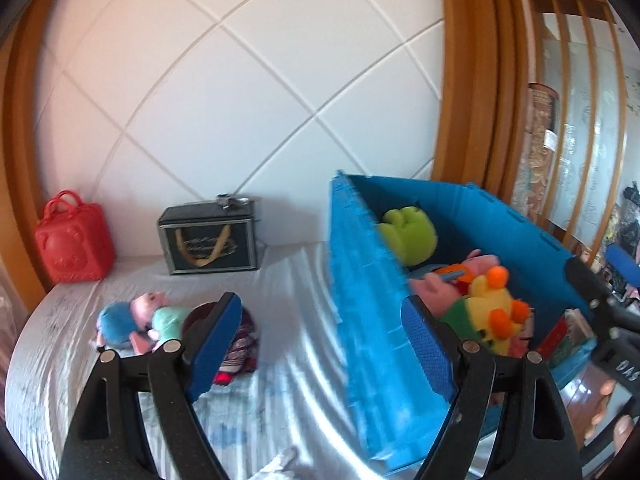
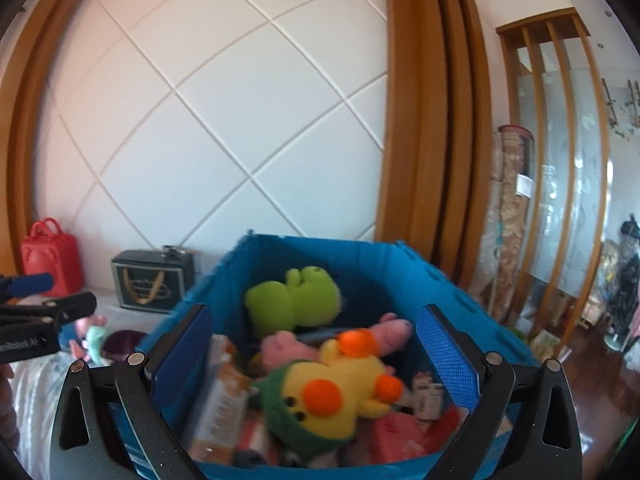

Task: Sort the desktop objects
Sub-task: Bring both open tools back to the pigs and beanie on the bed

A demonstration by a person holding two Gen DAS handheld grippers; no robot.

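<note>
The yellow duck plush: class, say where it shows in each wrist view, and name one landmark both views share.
Left wrist view: yellow duck plush, right of centre, inside the blue crate.
Right wrist view: lower centre, on top of the crate's contents.
Shared landmark: the red handbag by the wall at far left.

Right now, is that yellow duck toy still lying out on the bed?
No, the yellow duck toy lies inside the blue bin, on top of the other toys.

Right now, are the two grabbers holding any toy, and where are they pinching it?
No. The left gripper and right gripper are both open and hold nothing. The yellow duck lies loose in the blue box.
</note>
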